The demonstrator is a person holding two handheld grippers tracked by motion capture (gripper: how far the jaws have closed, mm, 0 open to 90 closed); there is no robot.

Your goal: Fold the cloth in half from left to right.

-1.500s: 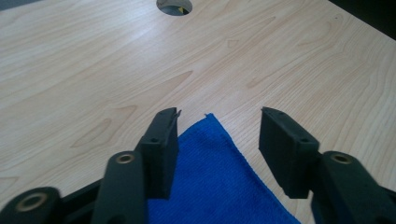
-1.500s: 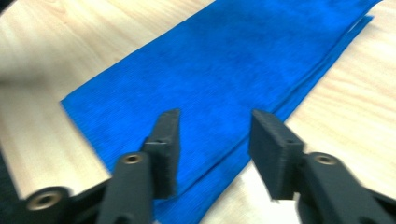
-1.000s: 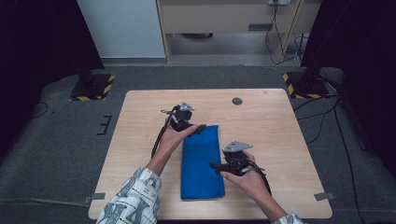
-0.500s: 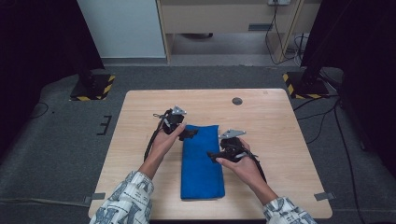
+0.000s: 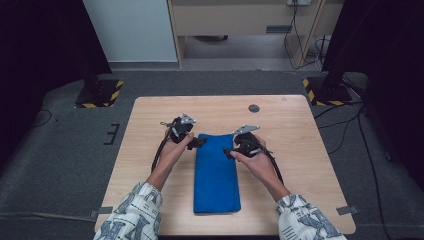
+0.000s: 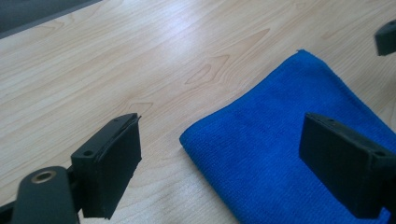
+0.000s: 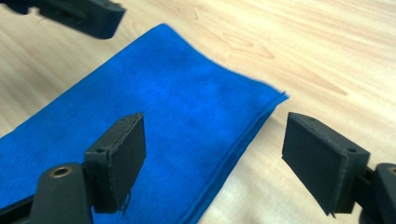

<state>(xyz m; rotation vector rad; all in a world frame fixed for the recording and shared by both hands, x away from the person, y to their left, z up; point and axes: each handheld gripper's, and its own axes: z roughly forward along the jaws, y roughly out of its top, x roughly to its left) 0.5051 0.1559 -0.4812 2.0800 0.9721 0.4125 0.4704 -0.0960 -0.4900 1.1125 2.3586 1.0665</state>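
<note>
Cut-off and unclear parts

The cloth runs off the bottom and right edges of the left gripper view, and off the left and bottom of the right gripper view; the small dark disc is too small to identify.

Blue cloth (black claws)

table: light wood with wavy grain lines, smooth, a little shiny
cloth: blue, soft, fuzzy weave, matt, folded in layers
left gripper: black pads, matt, rubbery look
right gripper: black pads, matt, rough edges
floor: grey carpet, rough
</note>
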